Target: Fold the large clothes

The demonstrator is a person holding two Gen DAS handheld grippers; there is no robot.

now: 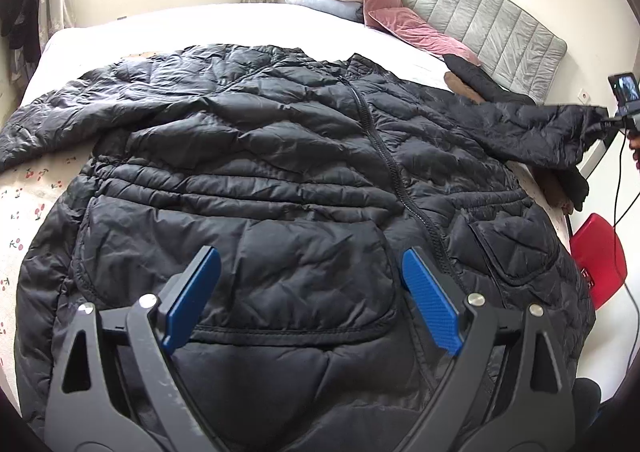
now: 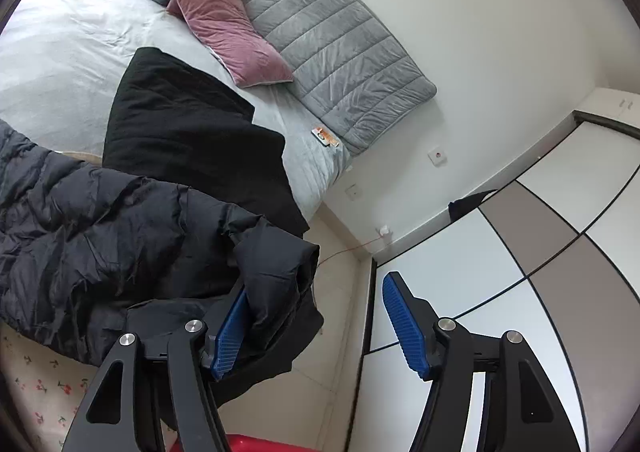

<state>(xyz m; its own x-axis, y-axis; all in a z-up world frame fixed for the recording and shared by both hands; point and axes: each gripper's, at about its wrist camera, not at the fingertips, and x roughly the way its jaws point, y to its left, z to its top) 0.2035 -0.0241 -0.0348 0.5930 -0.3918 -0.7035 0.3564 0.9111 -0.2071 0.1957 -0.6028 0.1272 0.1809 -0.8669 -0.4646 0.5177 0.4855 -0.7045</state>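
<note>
Black puffer jacket [image 1: 280, 180] lies front-up, zipped, spread across the bed [image 1: 224, 24]; hem toward the near edge, collar toward the far side. One sleeve trails to the left edge of the bed; the other sleeve [image 1: 552, 132] reaches past the right edge, its cuff lifted off the mattress.

Handling, as a judgement: light for its bulk, quilted and soft, no stiffness to hold a crease. Shell looks slick and crinkled, so a shallow pinch may slide off; trapped air will likely spring folds back open. Best holds appear to be seamed edges: cuff, hem, shoulder seam. Bunching a fold of fabric between the pads should grip better than a single layer.

Left gripper [image 1: 310, 264]: jaws wide apart, nothing between them, poised above the lower front panel near the pocket. Whether the tips touch the fabric cannot be told.

Right gripper [image 2: 316, 304]: jaws spread wide. The sleeve cuff [image 2: 280, 284] drapes against and over the left pad; the right pad stands clear with only floor and wardrobe [image 2: 520, 252] behind it. Not clamped, so the cuff seems hooked or resting rather than gripped.

A dark folded cloth [image 2: 192, 140] lies on the bed beside the jacket.
</note>
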